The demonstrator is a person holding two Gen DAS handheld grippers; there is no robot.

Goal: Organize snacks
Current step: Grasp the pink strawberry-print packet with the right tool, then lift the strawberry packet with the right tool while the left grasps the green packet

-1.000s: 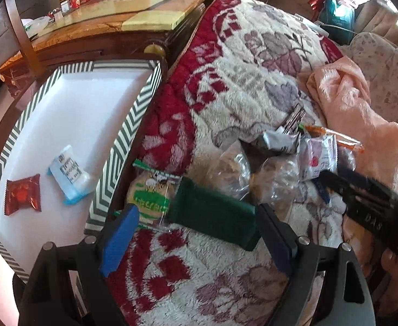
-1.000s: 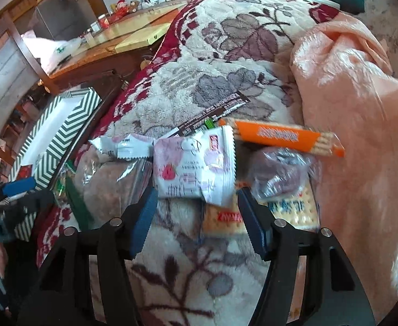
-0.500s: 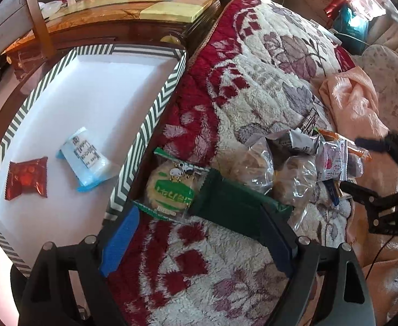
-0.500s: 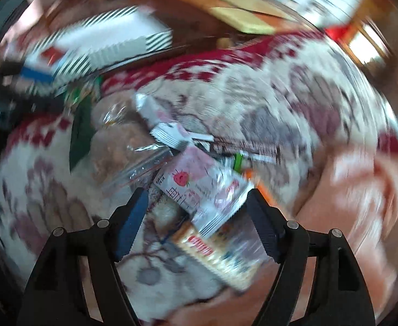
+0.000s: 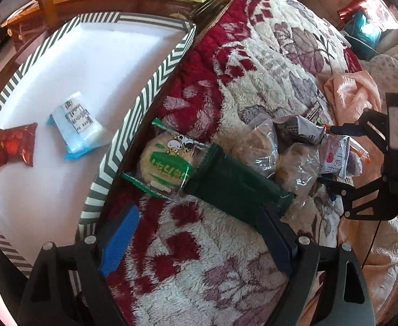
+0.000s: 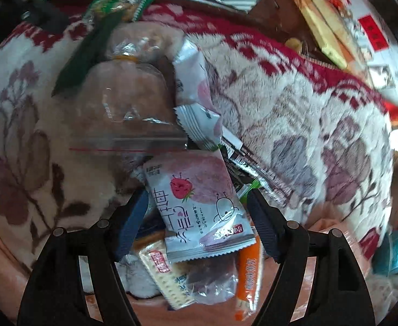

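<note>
1. Two snacks already lay in the striped box (image 5: 133, 125): a red packet (image 5: 12, 149) and a blue-and-white packet (image 5: 76, 125). The rest sat heaped on the fleece blanket (image 5: 267, 54) just beside it.
2. My right gripper (image 6: 196, 217) had rolled hard over the last second, so the pile now showed turned round in its view. Its jaws had just been opening; they stood released, straddling the strawberry packet (image 6: 199, 206) without pressing it.
3. My left gripper (image 5: 199, 233) had barely shifted. It hung unclenched above the blanket, with the end of the dark green pack (image 5: 234, 187) near one finger and the round green biscuit pack (image 5: 169, 160) just ahead, close to the box wall.
4. I judged the roll had lined the right jaws across the strawberry packet, so closing on it looked like the next step.
</note>
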